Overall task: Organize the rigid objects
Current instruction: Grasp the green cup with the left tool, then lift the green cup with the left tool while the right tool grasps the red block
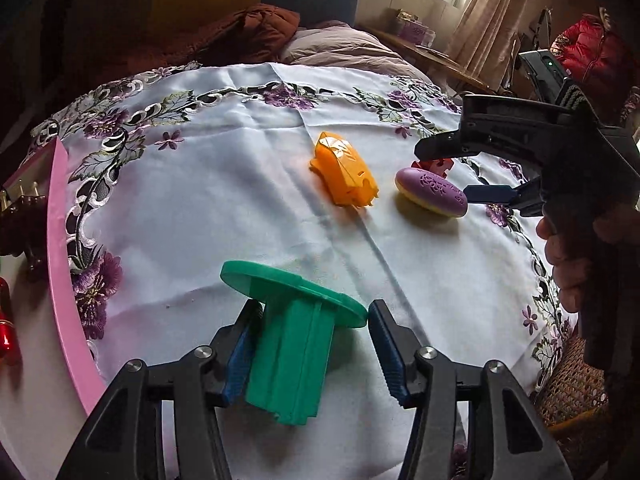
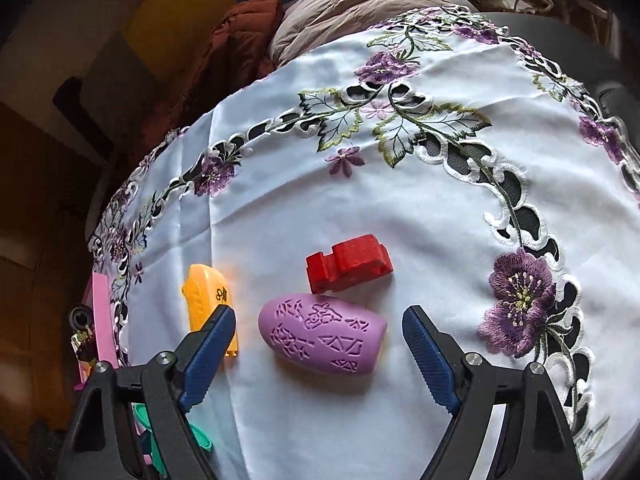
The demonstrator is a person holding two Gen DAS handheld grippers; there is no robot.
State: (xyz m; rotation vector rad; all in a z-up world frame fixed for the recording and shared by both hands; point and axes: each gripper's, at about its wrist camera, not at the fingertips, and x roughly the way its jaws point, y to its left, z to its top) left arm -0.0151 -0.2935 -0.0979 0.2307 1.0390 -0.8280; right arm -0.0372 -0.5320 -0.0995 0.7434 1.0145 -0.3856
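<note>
Green flanged piece (image 1: 294, 344) between left gripper (image 1: 316, 344) pads, only one pad visibly touching, grasp uncertain. Right gripper (image 2: 320, 344) released, straddling purple pod (image 2: 322, 336); red block (image 2: 348, 264), orange shell (image 1: 344, 174) on cloth (image 1: 224, 184).

A: From your left wrist, the red block (image 1: 438, 166) beyond the gripper is mostly hidden behind your right gripper (image 1: 448, 172).

B: And the green piece (image 2: 192, 440)?

A: From your right wrist, only slivers show behind the near finger. The pink tray (image 1: 60, 272) runs off the frame's edge.
</note>
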